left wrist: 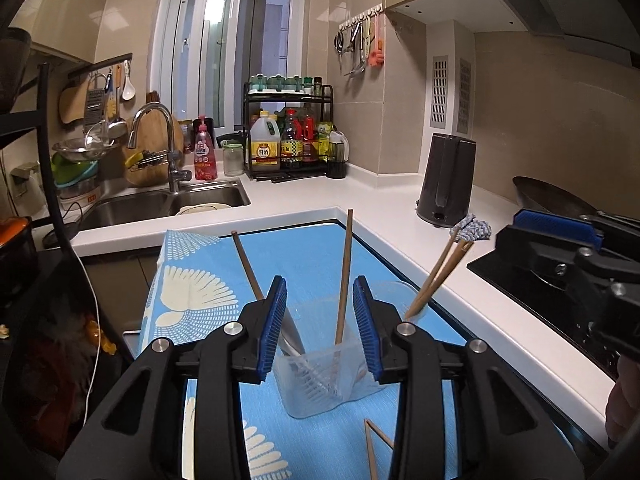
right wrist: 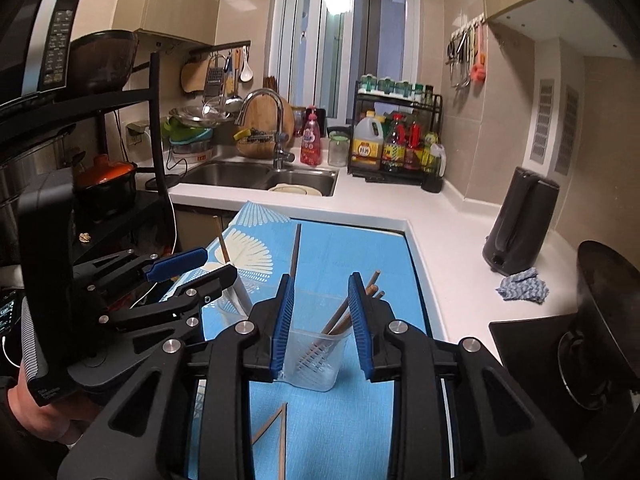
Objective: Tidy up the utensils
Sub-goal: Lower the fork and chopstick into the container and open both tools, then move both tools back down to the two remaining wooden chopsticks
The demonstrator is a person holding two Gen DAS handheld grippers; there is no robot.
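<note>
From the left wrist, the left gripper (left wrist: 320, 328) is open around the clear holder (left wrist: 320, 376), chopsticks (left wrist: 343, 280) standing inside.

From the right wrist, the right gripper (right wrist: 320, 324) is open too. Two loose chopsticks (right wrist: 276, 436) lie below its fingers; picking them up looks next.

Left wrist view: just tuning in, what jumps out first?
A clear plastic holder stands on the blue patterned mat, right between the open left gripper fingers, with chopsticks leaning out of it. Two loose chopsticks lie on the mat just in front; the right gripper hovers at right.
</note>
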